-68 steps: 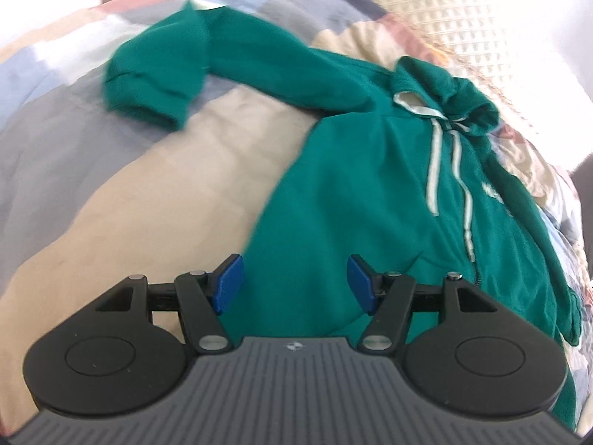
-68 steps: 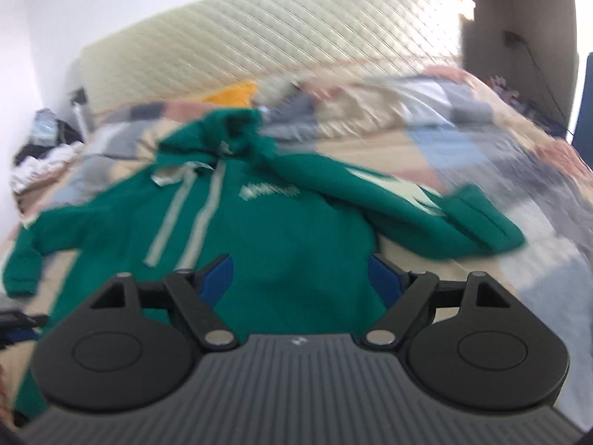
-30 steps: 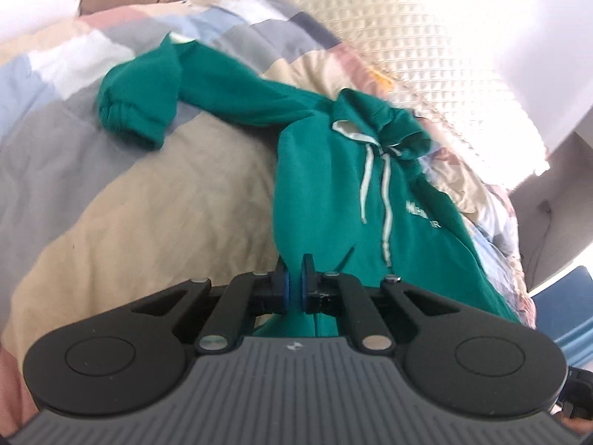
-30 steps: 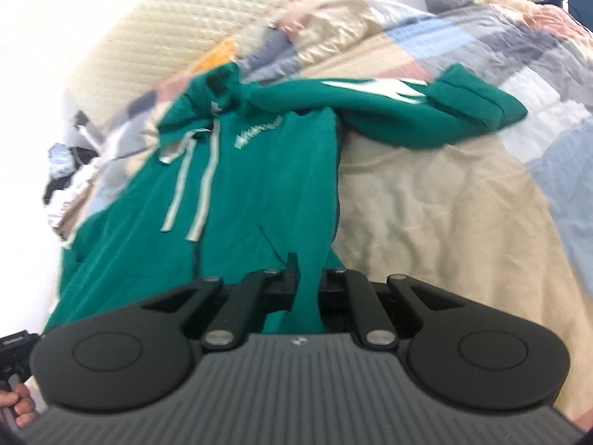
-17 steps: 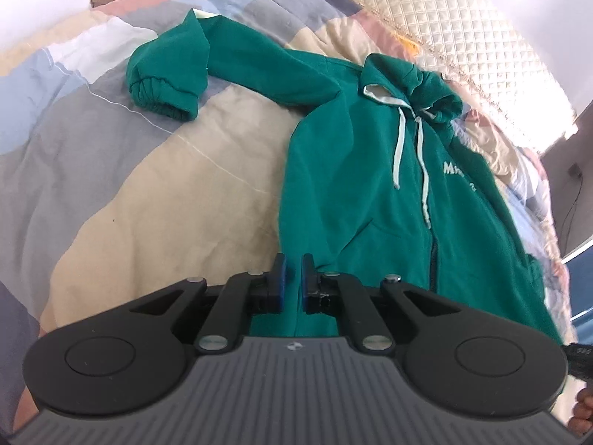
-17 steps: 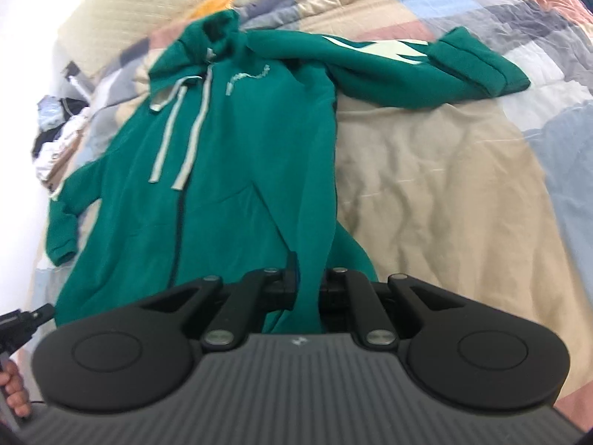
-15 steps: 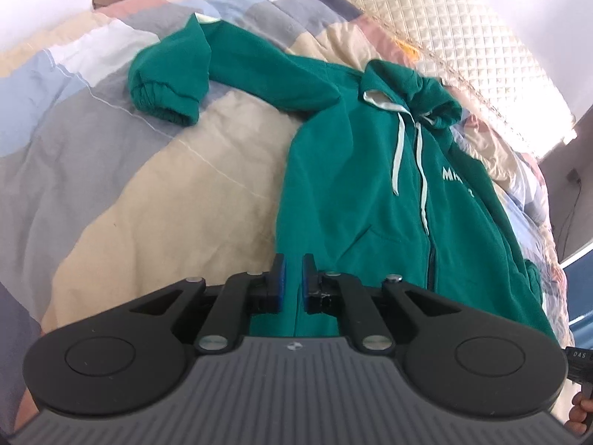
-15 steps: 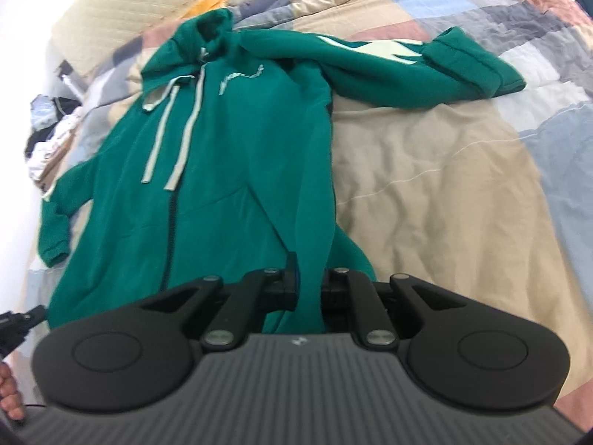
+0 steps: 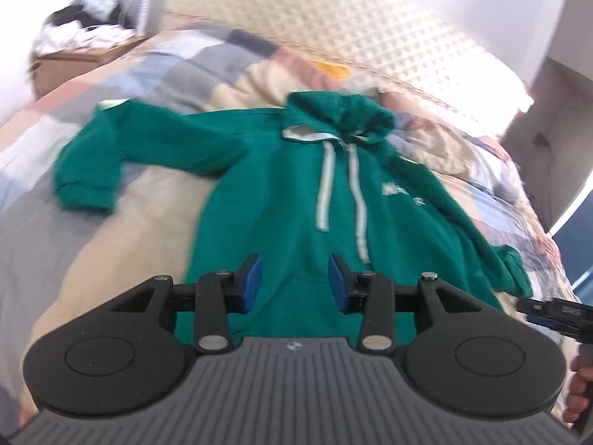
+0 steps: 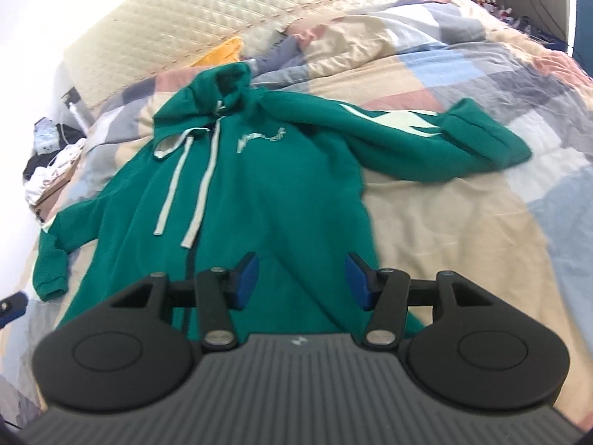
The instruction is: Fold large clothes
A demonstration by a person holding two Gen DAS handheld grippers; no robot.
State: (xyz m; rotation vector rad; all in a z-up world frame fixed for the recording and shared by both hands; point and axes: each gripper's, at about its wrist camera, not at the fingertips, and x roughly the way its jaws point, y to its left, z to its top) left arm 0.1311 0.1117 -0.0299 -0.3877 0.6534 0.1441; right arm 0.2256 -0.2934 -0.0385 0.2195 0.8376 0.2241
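Garment: we find a green hoodie (image 9: 281,200) lying front side up and spread flat on a patchwork quilt (image 9: 122,230); its hood (image 9: 339,116) lies toward the quilted headboard (image 9: 333,33), its hem toward the cameras.
Sleeves: we note both sleeves spread outward; the sleeve seen at left in the left wrist view (image 9: 111,155) bends back on itself at the cuff; the other sleeve (image 10: 444,141) carries a pale printed pattern.
Drawcords: we see two white cords (image 10: 185,189) running down the chest beside the zip, with pale lettering (image 10: 261,139) on the breast.
Left gripper: we record the left gripper (image 9: 292,283) with its jaws parted, having just been opening; the blue pads (image 9: 250,283) stand clear above the lower front of the hoodie, with cloth showing behind the gap but none pinched.
Right gripper: we record the right gripper (image 10: 300,285) likewise parted and just opened, its pads (image 10: 246,283) apart over the hoodie's lower right front near the hem, pressing on nothing.
Other hand in view: at the right edge of the left wrist view we see part of the right tool and some fingers (image 9: 578,389) on its handle.
Surroundings: we note a bedside stand (image 9: 81,55) heaped with clothes at the far left, and an orange item (image 10: 222,52) against the headboard.
Image quality: the left wrist view is blurred; fine detail there we cannot confirm.
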